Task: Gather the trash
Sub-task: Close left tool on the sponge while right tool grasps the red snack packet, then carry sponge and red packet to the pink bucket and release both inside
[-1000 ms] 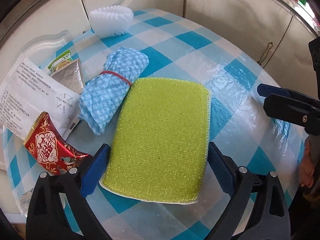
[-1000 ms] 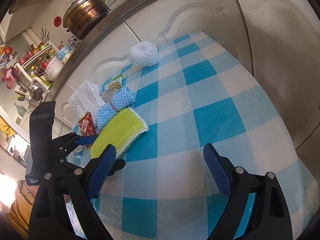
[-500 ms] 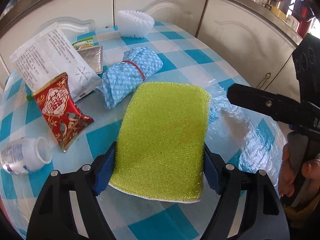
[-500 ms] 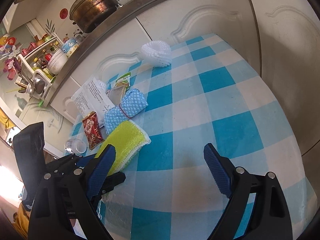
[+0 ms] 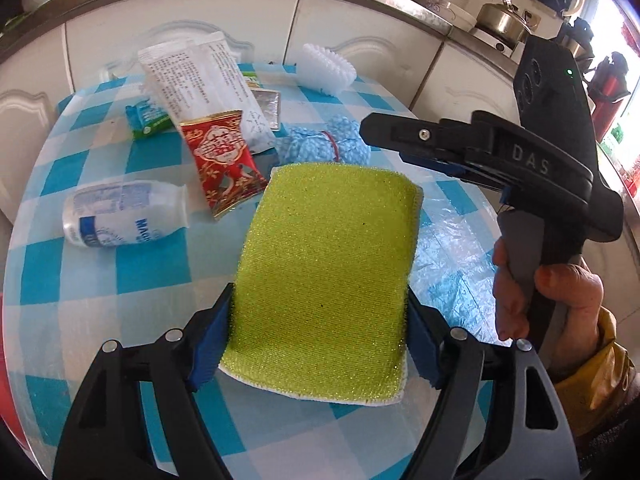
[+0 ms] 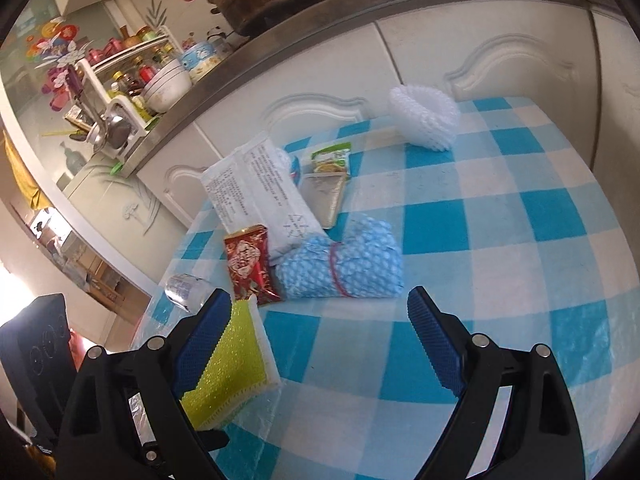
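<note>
Trash wrappers and a white plastic bottle (image 5: 120, 220) lie scattered. The left gripper (image 5: 318, 342) clamps a flat yellow-green scrubbing sponge (image 5: 328, 280) between blue pads. The right gripper (image 6: 320, 320) gapes wide, empty, over the blue-checked tablecloth (image 6: 520, 216).

I read "DAS" in raised letters on the black body of the right gripper (image 5: 440, 148). Left of it, the lying white bottle (image 5: 124, 216) shows blue letters starting "MAG"; the other packets' print is too small for me.
</note>
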Tool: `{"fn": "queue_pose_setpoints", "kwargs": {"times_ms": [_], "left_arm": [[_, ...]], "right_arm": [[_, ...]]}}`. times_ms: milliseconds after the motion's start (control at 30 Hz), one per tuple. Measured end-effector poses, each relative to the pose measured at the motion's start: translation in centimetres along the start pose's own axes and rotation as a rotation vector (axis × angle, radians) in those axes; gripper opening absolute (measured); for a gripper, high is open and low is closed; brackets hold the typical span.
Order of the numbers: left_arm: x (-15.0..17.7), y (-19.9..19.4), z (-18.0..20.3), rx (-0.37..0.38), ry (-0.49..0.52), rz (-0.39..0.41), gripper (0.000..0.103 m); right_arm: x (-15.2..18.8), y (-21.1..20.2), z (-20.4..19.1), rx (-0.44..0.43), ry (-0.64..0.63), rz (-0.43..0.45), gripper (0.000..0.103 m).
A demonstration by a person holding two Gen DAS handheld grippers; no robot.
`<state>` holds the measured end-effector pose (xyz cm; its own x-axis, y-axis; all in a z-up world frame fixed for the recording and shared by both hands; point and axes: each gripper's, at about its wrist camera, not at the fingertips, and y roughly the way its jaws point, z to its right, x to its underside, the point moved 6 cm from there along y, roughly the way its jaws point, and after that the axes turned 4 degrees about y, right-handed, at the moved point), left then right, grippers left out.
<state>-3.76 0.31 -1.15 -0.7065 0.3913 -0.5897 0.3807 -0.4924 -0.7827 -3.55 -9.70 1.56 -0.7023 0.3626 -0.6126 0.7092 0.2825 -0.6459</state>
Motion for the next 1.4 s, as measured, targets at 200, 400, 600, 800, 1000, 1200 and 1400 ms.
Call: {"fn": "queue_pose_setpoints", "kwargs": {"times_ms": [200,400,600,800,1000,1200,1400], "left_arm": [[1.8,-4.0,-2.6,-0.033,-0.047,0.035,0.077],[3.2,-7.0,-5.2,-0.077,-0.097,0.067,0.077],[4.5,-8.6,-8.2,-0.116,-0.155,0.086,0.077],[5.3,-9.9,-10.4,-0.136,-0.200,0.118,0.077],[6.2,-10.3,-11.7,-0.139,-0.235,0.125,0.077],[6.9,-10.4,-12.3,-0.136,-0.260,0.126,0.077],[7.5,-10.9,-13.1,-0.140,-0.280,0.138,0.077]], "right_arm": [[-1.0,3.4,-4.0,-0.073,-0.074,-0.041,0.077],[-1.1,7.4,-5.9,-0.038,-0.130,-0.104,0.071],[-0.9,10.4,-6.2,0.048,-0.156,-0.158,0.058],[-1.0,11.4,-6.4,0.134,-0.207,-0.151,0.058],[-0.8,11.7,-6.3,0.188,-0.221,-0.152,0.049],[-0.6,11.5,-6.7,0.205,-0.225,-0.134,0.045],[-1.2,10.0,-7.1,0.206,-0.206,-0.084,0.042]]}}
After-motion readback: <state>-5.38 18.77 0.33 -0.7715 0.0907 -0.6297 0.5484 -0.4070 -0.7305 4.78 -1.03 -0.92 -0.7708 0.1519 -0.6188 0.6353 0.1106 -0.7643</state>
